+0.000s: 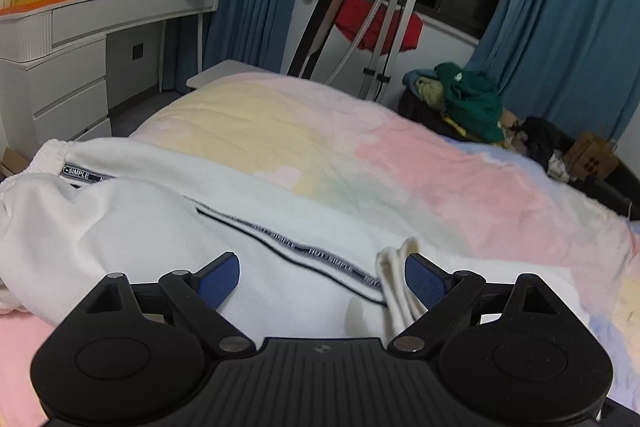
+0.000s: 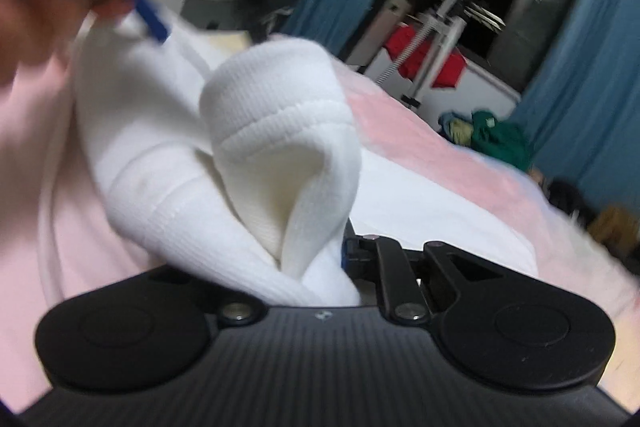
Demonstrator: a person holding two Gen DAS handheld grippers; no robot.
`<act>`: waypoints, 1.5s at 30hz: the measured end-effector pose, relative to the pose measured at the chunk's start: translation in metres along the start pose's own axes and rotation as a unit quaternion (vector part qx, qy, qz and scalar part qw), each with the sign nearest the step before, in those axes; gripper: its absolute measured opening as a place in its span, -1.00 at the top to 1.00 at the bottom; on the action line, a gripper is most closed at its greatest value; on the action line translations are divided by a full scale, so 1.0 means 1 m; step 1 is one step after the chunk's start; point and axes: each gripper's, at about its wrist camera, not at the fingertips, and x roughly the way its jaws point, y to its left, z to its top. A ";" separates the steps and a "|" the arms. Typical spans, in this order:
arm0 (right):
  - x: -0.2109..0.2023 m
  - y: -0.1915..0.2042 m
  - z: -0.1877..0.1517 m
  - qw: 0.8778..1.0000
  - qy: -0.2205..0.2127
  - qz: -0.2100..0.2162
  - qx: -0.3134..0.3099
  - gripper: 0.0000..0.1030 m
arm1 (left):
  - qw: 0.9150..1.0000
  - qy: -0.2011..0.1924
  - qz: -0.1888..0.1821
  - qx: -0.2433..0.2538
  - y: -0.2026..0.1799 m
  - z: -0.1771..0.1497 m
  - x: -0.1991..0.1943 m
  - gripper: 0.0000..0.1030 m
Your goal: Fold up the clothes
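The white cotton garment with a black lettered stripe [image 1: 248, 223] lies spread on the pastel patchwork blanket [image 1: 360, 155] of the bed. The left gripper [image 1: 322, 281] hovers just above it, its jaws wide apart and holding nothing; a folded white edge stands beside its right blue pad. The right gripper [image 2: 320, 259] has its jaws closed on a ribbed cuff [image 2: 280, 143] of the garment, lifted above the blanket. Behind, a pile of green clothes [image 1: 468, 99] is near the blue curtains [image 1: 560, 27].

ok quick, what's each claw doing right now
left claw: open, over the white garment, gripping nothing
right claw: shut on the garment's ribbed cuff
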 end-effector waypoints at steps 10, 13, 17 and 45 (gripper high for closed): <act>0.008 -0.014 0.021 0.993 0.017 0.063 0.101 0.46 | 0.999 -0.024 -0.034 -0.018 0.001 -0.003 -0.017 -0.76; -0.002 -0.036 0.026 0.978 0.043 0.121 0.162 0.01 | 0.999 -0.027 -0.038 -0.001 -0.005 -0.007 -0.024 -0.76; -0.032 -0.060 0.031 0.955 0.059 0.183 0.227 -0.16 | 0.998 -0.031 -0.044 0.026 -0.015 -0.015 -0.034 -0.77; -0.022 -0.148 -0.033 0.925 0.113 -0.026 0.361 -0.16 | 0.986 0.017 0.024 0.161 -0.044 -0.079 0.008 -0.91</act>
